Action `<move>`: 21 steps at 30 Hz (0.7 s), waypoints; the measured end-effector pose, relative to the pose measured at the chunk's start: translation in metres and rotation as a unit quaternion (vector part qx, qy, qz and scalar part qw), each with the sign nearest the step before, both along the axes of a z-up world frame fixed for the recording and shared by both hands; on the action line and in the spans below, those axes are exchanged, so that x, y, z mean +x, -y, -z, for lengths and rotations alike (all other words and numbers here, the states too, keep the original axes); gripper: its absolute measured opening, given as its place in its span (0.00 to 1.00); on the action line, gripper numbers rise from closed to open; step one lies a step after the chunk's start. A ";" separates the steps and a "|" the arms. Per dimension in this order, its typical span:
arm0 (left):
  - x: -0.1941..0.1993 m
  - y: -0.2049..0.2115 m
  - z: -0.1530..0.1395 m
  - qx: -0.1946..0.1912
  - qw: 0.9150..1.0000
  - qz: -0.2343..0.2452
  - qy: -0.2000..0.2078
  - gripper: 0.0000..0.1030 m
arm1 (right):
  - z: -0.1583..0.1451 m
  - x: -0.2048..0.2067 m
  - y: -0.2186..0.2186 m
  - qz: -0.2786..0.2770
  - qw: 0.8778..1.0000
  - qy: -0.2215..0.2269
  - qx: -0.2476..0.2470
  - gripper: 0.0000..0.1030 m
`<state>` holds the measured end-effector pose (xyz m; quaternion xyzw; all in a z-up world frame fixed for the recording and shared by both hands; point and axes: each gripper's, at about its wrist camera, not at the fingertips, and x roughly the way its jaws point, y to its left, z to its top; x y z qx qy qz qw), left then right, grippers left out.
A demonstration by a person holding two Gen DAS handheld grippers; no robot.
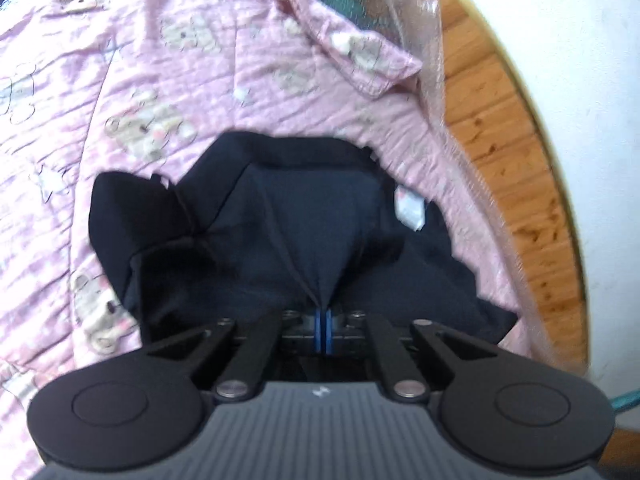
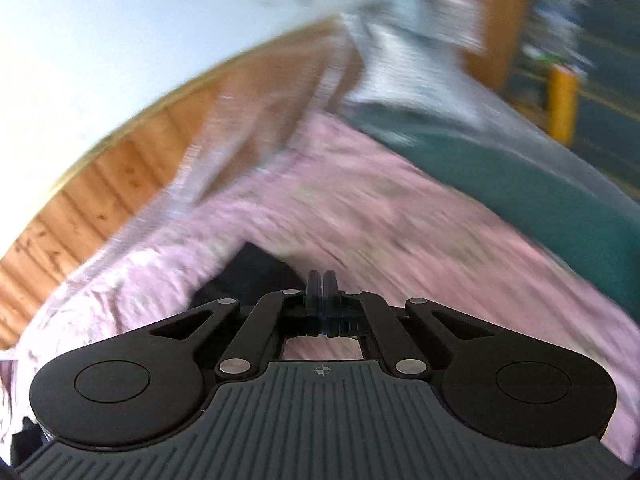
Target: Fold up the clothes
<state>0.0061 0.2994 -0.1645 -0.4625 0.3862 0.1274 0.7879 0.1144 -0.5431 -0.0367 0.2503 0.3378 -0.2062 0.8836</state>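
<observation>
Where pink bear-print sheet (image 1: pixel 208 80) meets wood wall panelling (image 1: pixel 516 168) | left gripper (image 1: pixel 323 314) pinches dark garment (image 1: pixel 312 208) | right gripper (image 2: pixel 322 280) clenched, empty.

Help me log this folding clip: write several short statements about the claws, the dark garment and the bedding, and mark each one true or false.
1. The left claw is shut on a pinch of the navy garment. True.
2. The navy garment lies on a bare wooden floor. False: it lies on the pink bear-print blanket.
3. The right claw holds a fold of the pink blanket. False: its jaws are together with nothing visible between them.
4. A white tag shows on the navy garment. True.
5. The right wrist view is sharp and still. False: it is smeared with motion blur.
</observation>
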 end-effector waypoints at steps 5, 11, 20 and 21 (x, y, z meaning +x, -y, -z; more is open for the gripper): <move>0.015 0.007 0.015 0.006 1.000 0.006 -0.016 0.04 | 0.071 -0.007 -0.009 -0.009 0.989 0.018 0.146 0.33; 0.018 0.013 0.017 0.023 0.999 -0.015 -0.027 0.05 | 0.118 0.054 -0.004 0.049 0.957 0.057 0.282 0.68; 0.016 0.019 0.021 0.039 0.997 -0.045 -0.039 0.10 | 0.158 0.116 -0.003 0.050 0.948 0.098 0.298 0.73; 0.017 0.019 0.023 0.040 0.997 -0.048 -0.041 0.10 | 0.156 0.121 -0.004 0.046 0.951 0.095 0.292 0.69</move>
